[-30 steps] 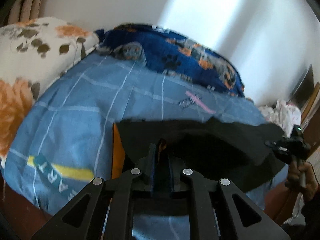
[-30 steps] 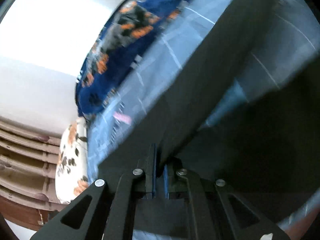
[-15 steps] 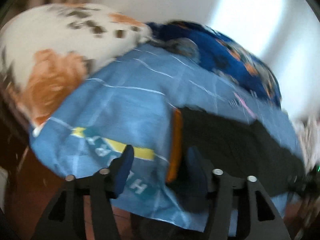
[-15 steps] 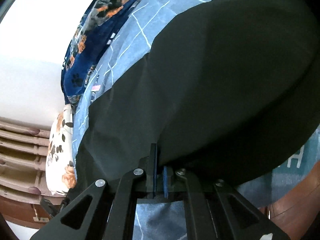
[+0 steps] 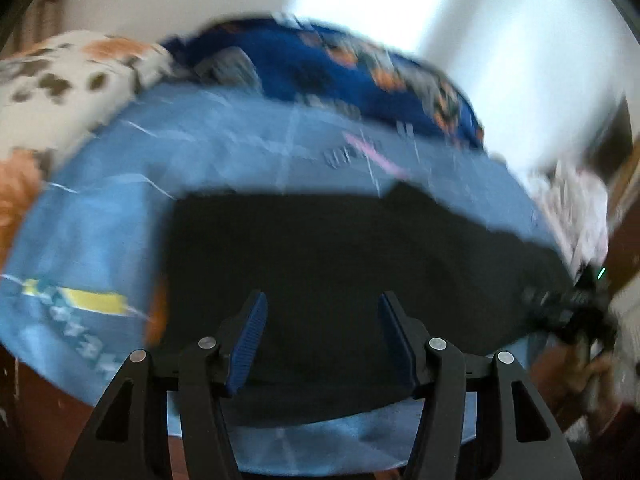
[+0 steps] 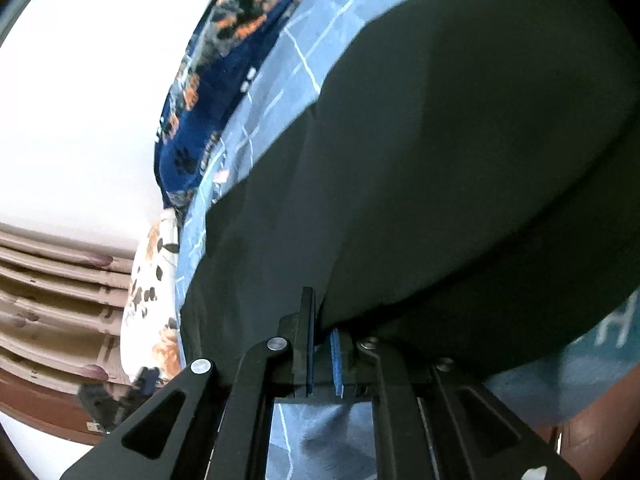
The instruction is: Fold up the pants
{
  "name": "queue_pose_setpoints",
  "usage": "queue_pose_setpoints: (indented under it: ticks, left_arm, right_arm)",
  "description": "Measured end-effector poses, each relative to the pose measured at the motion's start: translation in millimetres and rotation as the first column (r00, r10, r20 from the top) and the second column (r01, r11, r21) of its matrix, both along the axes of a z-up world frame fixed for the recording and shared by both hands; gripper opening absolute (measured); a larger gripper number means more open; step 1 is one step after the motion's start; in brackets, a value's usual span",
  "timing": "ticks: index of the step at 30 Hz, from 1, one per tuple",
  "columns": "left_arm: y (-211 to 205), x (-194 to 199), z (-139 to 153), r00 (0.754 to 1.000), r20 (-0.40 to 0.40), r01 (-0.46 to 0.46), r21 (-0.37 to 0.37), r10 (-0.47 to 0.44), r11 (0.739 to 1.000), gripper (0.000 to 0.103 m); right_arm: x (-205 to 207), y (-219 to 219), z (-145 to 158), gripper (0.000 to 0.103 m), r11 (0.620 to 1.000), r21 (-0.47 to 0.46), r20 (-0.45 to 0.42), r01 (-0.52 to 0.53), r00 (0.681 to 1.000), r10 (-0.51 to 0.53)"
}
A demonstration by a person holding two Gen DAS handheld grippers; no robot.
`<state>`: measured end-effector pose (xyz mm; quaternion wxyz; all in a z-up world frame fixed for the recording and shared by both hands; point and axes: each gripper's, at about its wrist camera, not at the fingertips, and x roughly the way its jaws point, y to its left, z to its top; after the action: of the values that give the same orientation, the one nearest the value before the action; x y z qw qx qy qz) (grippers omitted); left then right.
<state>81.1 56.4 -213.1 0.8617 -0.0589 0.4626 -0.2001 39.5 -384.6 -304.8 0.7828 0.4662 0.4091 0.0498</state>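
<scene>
Black pants lie spread across a blue bedsheet, with an orange edge showing at their left. My left gripper is open and empty, its blue pads over the pants' near edge. The left wrist view is blurred. My right gripper is shut on the pants' edge; the fabric drapes up from the jaws. The right gripper also shows at the right of the left wrist view.
A floral pillow lies at the bed's left and a dark blue paw-print blanket along the wall. White clothing sits at the far right. The bed's front edge hangs over brown wood.
My left gripper has let go of the pants and opened, then swung back right over them. The pants have dropped flat onto the sheet. My right gripper keeps its hold.
</scene>
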Motion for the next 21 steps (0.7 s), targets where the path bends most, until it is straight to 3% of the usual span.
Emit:
queue_pose_setpoints:
  ticks: [4, 6, 8, 11, 16, 19, 21]
  left_arm:
    - [-6, 8, -32, 0.996, -0.09, -0.019, 0.013, 0.021, 1.0, 0.058]
    - [-4, 5, -31, 0.997, -0.072, -0.029, -0.002, 0.029, 1.0, 0.058]
    - [-8, 6, -31, 0.997, -0.072, -0.02, 0.029, 0.022, 0.999, 0.058]
    - [-12, 5, -30, 0.997, -0.068, -0.021, 0.055, 0.024, 0.998, 0.058]
    - [-16, 9, -33, 0.998, -0.062, -0.02, 0.084, 0.025, 0.996, 0.058]
    - [-19, 11, -34, 0.998, -0.054, -0.008, 0.109, 0.014, 0.994, 0.058]
    - [-19, 11, -34, 0.999, -0.053, 0.009, 0.123, -0.002, 0.992, 0.058]
  right_arm:
    - [-13, -45, 0, 0.01, 0.995, 0.052, 0.036, 0.089, 0.995, -0.091]
    - [-25, -79, 1, 0.01, 0.984, 0.074, 0.053, 0.162, 0.985, -0.166]
    - [-35, -118, 5, 0.01, 0.969, 0.08, 0.064, 0.234, 0.969, -0.239]
    - [-52, -182, 4, 0.01, 0.92, 0.112, 0.085, 0.375, 0.919, -0.385]
    - [-84, -271, -9, 0.006, 0.798, 0.229, 0.079, 0.558, 0.806, -0.586]
    - [-98, -291, -4, 0.005, 0.771, 0.199, 0.07, 0.605, 0.776, -0.627]
    - [-104, -294, 5, 0.004, 0.778, 0.152, 0.066, 0.609, 0.779, -0.623]
